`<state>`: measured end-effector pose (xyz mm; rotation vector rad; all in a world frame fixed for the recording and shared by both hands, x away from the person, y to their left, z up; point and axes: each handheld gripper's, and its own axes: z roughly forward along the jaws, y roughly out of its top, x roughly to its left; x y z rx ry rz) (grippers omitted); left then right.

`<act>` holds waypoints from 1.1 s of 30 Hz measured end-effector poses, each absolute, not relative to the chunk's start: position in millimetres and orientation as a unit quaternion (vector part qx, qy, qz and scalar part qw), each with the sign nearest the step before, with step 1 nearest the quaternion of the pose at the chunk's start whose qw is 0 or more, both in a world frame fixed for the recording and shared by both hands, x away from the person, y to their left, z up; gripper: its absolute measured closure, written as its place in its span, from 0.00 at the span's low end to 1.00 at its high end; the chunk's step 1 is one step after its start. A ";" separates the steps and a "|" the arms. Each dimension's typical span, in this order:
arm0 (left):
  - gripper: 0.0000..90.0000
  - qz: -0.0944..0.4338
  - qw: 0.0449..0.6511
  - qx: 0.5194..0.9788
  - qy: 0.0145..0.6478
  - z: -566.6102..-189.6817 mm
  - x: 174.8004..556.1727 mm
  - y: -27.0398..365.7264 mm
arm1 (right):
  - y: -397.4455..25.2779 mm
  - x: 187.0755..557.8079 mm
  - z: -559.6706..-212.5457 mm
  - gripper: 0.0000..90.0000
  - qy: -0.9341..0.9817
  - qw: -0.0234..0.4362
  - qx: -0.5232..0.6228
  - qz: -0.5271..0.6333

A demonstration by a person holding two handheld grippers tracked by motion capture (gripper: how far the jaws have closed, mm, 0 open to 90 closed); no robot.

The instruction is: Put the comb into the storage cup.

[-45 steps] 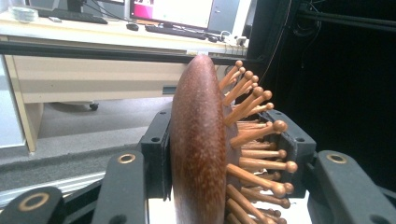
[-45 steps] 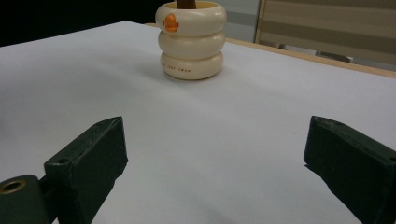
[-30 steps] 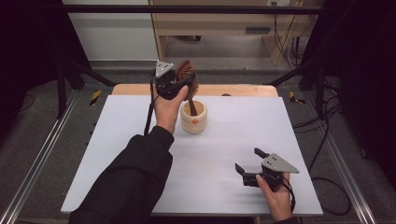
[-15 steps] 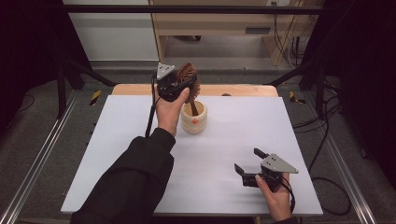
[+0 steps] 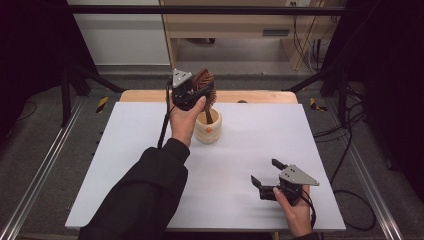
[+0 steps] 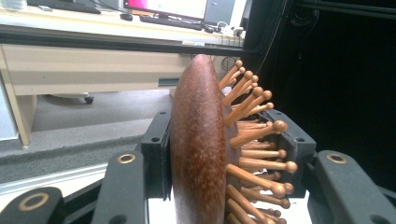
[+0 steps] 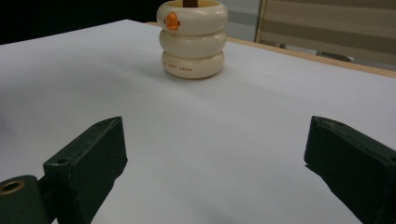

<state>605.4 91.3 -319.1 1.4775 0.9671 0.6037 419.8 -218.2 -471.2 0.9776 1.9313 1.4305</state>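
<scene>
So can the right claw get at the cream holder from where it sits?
Probably yes: the right claw rests open, with bare white table between it and the cream holder.

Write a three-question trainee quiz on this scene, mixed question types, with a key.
1. True or false: the left gripper is clamped on the wooden hairbrush.
2. The brush handle stands in: A) the cream ringed cup B) a metal tray C) a glass bowl.
3. Fill in: the right gripper rests on the white table with its jaws ____.

Key: 1 true; 2 A; 3 open.
</scene>
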 end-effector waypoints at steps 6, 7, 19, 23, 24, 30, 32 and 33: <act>0.54 0.257 0.595 0.634 0.421 -324.4 606.1 91.8 | -217.9 419.8 -471.5 0.07 0.717 0.269 0.363 0.530; 0.54 0.256 0.595 0.635 0.421 -325.5 606.4 91.8 | -217.8 419.8 -471.6 0.07 0.717 0.269 0.363 0.530; 0.54 0.242 0.597 0.632 0.431 -334.4 610.0 92.6 | -217.1 420.5 -472.5 0.07 0.719 0.265 0.363 0.530; 0.54 0.244 0.595 0.634 0.429 -337.0 609.7 91.2 | -217.1 420.7 -472.7 0.07 0.719 0.266 0.363 0.530; 0.54 0.243 0.596 0.634 0.429 -337.4 609.8 91.1 | -217.1 420.7 -472.8 0.07 0.719 0.266 0.363 0.530; 0.54 0.240 0.601 0.630 0.429 -337.9 610.4 91.8 | -216.9 420.7 -473.0 0.06 0.719 0.265 0.362 0.530; 0.54 0.240 0.600 0.631 0.429 -338.2 610.2 91.9 | -216.8 420.6 -473.0 0.06 0.719 0.265 0.362 0.530; 0.54 0.242 0.599 0.633 0.427 -338.4 610.1 92.0 | -216.7 420.6 -473.0 0.06 0.719 0.265 0.362 0.530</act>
